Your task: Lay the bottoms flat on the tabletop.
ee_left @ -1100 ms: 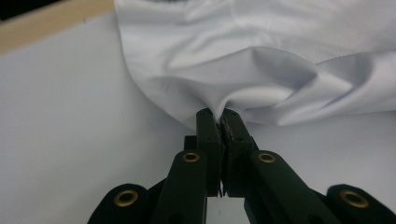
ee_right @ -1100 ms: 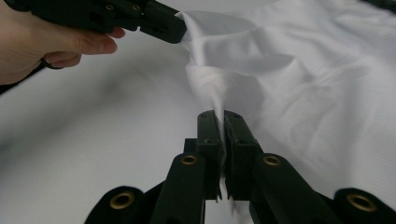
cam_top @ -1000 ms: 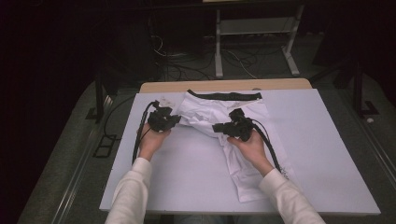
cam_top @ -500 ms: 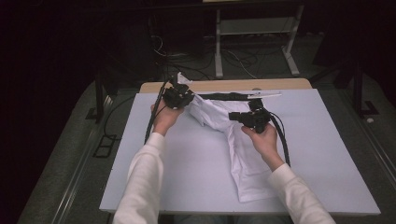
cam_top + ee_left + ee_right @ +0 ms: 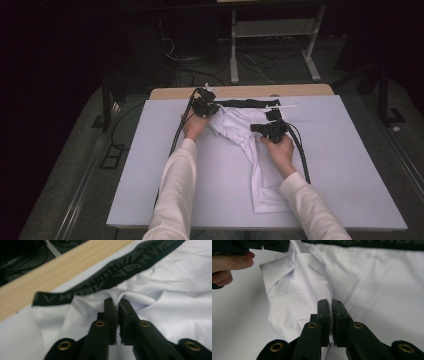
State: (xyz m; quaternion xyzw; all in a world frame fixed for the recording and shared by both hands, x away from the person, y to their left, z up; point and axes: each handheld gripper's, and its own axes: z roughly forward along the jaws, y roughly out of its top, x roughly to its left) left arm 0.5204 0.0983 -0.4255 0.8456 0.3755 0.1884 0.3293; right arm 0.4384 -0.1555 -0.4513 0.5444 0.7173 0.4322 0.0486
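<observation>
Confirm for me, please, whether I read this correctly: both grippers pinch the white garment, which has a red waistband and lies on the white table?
Not quite: the waistband is black with grey lettering, not red, as the left gripper view shows. The rest holds: the left gripper and the right gripper each pinch the white garment, which lies on the white table.

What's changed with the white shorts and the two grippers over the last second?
Both grippers carried their pinched fabric toward the far edge: the left gripper up to the black waistband, the right gripper just short of it, folding the white shorts into a narrower strip. The left jaws have just been opening slightly, cloth between them. The table stayed put.
</observation>
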